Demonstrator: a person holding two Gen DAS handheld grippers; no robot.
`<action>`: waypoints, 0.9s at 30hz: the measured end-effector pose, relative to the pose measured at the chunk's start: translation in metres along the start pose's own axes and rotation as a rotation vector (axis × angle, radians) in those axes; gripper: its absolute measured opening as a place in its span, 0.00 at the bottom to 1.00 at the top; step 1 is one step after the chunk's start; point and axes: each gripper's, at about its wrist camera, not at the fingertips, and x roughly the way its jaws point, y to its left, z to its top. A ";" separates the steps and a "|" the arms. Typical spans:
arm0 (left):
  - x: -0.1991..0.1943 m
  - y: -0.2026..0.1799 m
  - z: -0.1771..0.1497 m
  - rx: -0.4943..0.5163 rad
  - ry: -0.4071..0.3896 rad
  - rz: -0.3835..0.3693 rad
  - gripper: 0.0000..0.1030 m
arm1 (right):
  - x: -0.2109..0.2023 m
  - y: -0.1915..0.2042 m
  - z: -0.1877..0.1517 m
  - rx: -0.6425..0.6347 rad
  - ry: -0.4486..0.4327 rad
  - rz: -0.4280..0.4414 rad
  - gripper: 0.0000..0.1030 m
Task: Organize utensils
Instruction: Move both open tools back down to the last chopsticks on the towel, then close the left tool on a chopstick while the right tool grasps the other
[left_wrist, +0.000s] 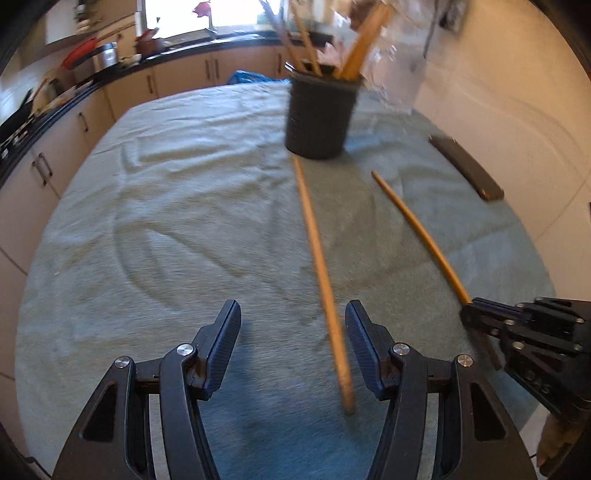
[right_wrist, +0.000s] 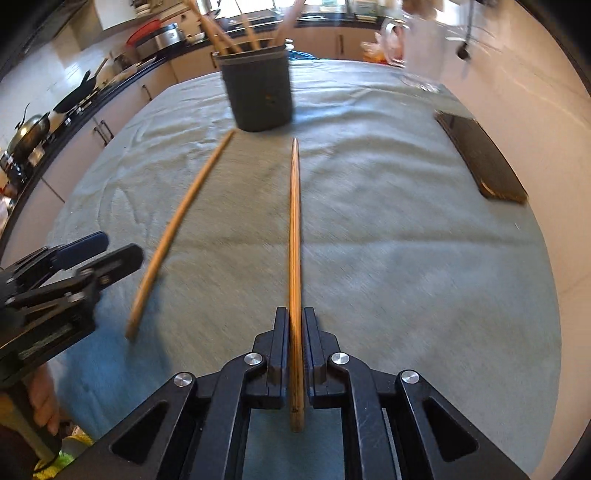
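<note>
Chopsticks of light brown wood were the things at hand. From the left wrist camera, one long wooden chopstick (left_wrist: 320, 273) lay on the pale green towel-like cloth (left_wrist: 166, 206), running from the foot of the dark ribbed cylindrical holder (left_wrist: 320, 114) back toward the left gripper (left_wrist: 293, 350). That gripper's jaws stood spread wide, and the stick's near end lay between them, close to the right-hand finger, touching neither. More wooden sticks (left_wrist: 364, 44) stood upright in the holder. To the right, a second, more orange chopstick (left_wrist: 421, 232) slanted up to the right gripper (left_wrist: 467, 314), whose tips were pressed onto its end. A flat dark rectangular object (left_wrist: 467, 166) lay near the cloth's right edge (too blurred to identify).

From the right wrist camera, the right gripper (right_wrist: 295, 332) was pinching the orange chopstick (right_wrist: 294, 236) between its closed pads, the stick pointing straight ahead at the dark holder (right_wrist: 260, 88). The other chopstick (right_wrist: 181, 236) lay well to the left on the cloth (right_wrist: 406, 258), its near end just beside the left gripper (right_wrist: 99, 251), seen from the side with its fingers parted.
</note>
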 end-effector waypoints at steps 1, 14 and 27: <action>0.004 -0.004 0.000 0.011 0.015 -0.005 0.56 | -0.001 -0.004 -0.003 0.009 0.000 0.006 0.08; -0.003 -0.003 -0.016 -0.056 0.112 -0.059 0.07 | -0.015 -0.011 -0.027 0.006 -0.009 0.041 0.08; 0.005 0.011 0.018 -0.052 0.170 -0.109 0.23 | -0.014 -0.008 -0.011 -0.045 -0.005 0.070 0.34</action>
